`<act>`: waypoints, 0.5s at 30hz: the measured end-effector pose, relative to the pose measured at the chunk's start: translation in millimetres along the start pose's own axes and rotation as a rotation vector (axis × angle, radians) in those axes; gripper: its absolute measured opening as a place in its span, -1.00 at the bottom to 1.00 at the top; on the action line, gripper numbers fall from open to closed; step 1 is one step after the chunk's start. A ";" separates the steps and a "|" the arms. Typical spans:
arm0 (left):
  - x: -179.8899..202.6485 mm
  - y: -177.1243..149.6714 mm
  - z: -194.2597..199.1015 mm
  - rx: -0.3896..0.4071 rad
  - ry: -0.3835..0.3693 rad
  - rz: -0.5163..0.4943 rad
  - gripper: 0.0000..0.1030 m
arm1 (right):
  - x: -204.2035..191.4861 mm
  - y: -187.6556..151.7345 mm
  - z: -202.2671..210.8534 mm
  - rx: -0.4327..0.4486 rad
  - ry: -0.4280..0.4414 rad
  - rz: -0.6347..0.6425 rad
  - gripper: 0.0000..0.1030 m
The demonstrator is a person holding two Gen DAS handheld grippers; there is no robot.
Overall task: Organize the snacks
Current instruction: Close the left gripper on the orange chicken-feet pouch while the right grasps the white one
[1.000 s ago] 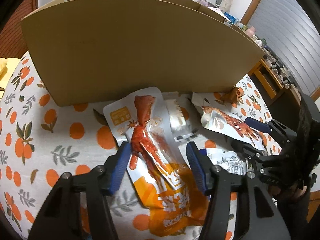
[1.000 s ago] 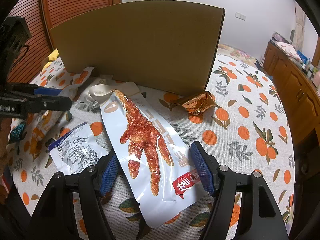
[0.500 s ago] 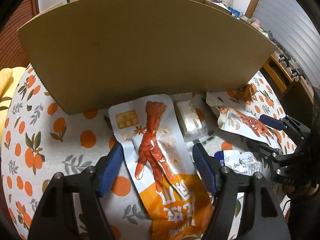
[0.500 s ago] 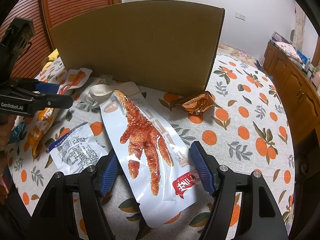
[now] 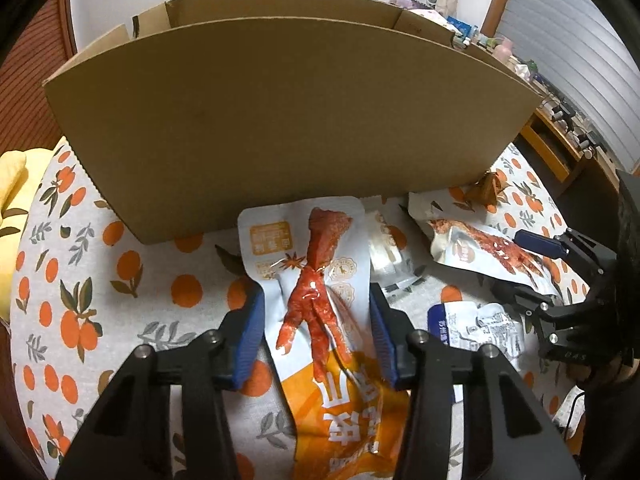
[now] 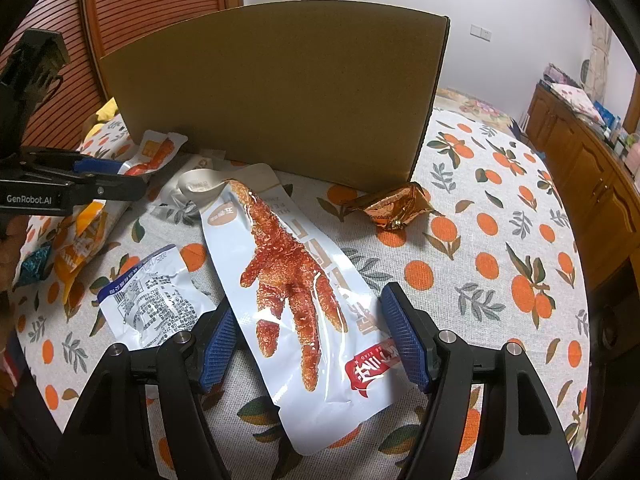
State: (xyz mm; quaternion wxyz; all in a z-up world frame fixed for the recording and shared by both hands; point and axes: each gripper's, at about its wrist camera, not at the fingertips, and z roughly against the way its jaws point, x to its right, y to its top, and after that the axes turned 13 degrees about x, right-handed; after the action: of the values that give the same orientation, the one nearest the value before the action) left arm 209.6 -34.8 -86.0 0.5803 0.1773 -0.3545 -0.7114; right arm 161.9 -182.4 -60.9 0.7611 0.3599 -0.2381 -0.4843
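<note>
My left gripper [image 5: 316, 332] is open, its blue pads on either side of an orange and white chicken-foot snack pack [image 5: 320, 320] lying on the tablecloth. My right gripper [image 6: 308, 344] is open around a white chicken-foot pack [image 6: 296, 284] lying flat. An open cardboard box [image 5: 280, 112] stands just behind the snacks; it also shows in the right wrist view [image 6: 276, 96]. The left gripper shows at the left of the right wrist view [image 6: 108, 180], and the right gripper at the right of the left wrist view [image 5: 532, 268].
A blue and white pouch [image 6: 152, 300], a crumpled gold wrapper [image 6: 392, 208], a small white packet [image 5: 386, 250] and a blue foil wrapper [image 6: 34, 264] lie on the orange-print tablecloth [image 6: 500, 240]. Wooden cabinets [image 6: 592, 172] stand to the right.
My left gripper has drawn back and risen a little over the orange pack, with its pads closer around it. My right gripper has stayed still.
</note>
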 end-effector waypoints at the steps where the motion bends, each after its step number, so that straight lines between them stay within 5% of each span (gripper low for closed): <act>1: 0.9 -0.5 1.2 0.002 -0.006 0.000 -0.07 | 0.3 0.1 0.1 0.000 -0.001 0.000 0.39; 15: 6.1 -1.1 20.1 0.061 -0.026 -0.018 -0.07 | -0.9 20.1 -18.3 -0.055 0.026 0.057 0.24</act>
State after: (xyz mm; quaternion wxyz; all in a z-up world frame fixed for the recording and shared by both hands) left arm 193.8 -34.5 -72.0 0.5634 0.1889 -0.3822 -0.7077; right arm 185.9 -170.3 -56.8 0.7871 0.3384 -0.2251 -0.4641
